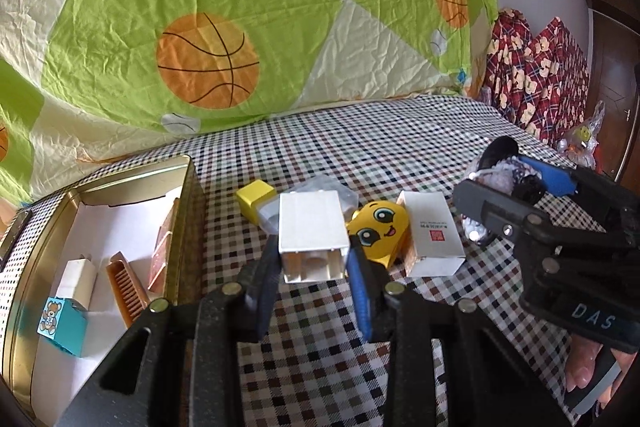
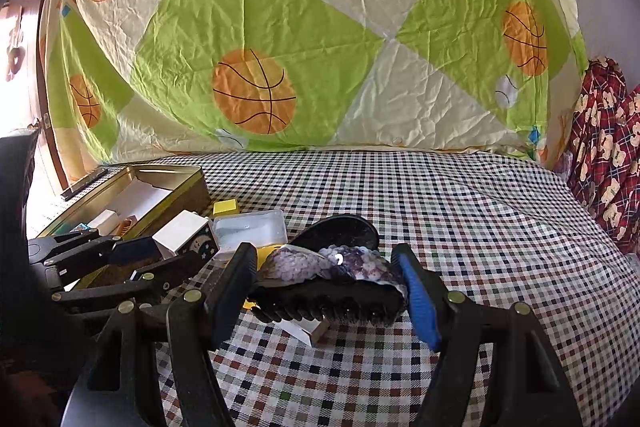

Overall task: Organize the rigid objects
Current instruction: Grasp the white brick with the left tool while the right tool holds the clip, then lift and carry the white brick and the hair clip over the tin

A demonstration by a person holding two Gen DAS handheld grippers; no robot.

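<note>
Left claw (image 1: 314,263): pressed onto a small white box (image 1: 312,231), one finger on each side wall, the box lifted off the checked bedsheet (image 1: 360,143); in the right wrist view the box shows a dark side printed with a moon and stars.

Right claw (image 2: 328,287): set around a black hair clip with a purple-white sequinned bow (image 2: 332,267), black finger at its left end, blue-padded finger at its right end, both touching it; the clip is held above the sheet.

Items, left to right, left wrist view:
- Gold-coloured tin (image 1: 192,187), open, on the bed at far left. White lining inside.
- In the tin: teal cube with a bear picture (image 1: 62,323) at the near end; white block (image 1: 80,279) just behind it; orange-brown comb (image 1: 128,287) beside that; pinkish flat pieces (image 1: 164,251) leaning against the right wall.
- Yellow cube (image 1: 254,201), on the sheet just right of the tin.
- Clear plastic case (image 1: 324,183), behind the held box, mostly hidden by it.
- Yellow cartoon-face toy (image 1: 378,233), lying just right of the held box.
- White carton with a red stamp (image 1: 434,233), lying touching the toy's right side.
- Red plaid bear-print fabric (image 1: 532,67), far right at the bed's end.

Backdrop: green and cream quilt with basketball print (image 1: 208,59), heaped along the far edge of the bed.
</note>
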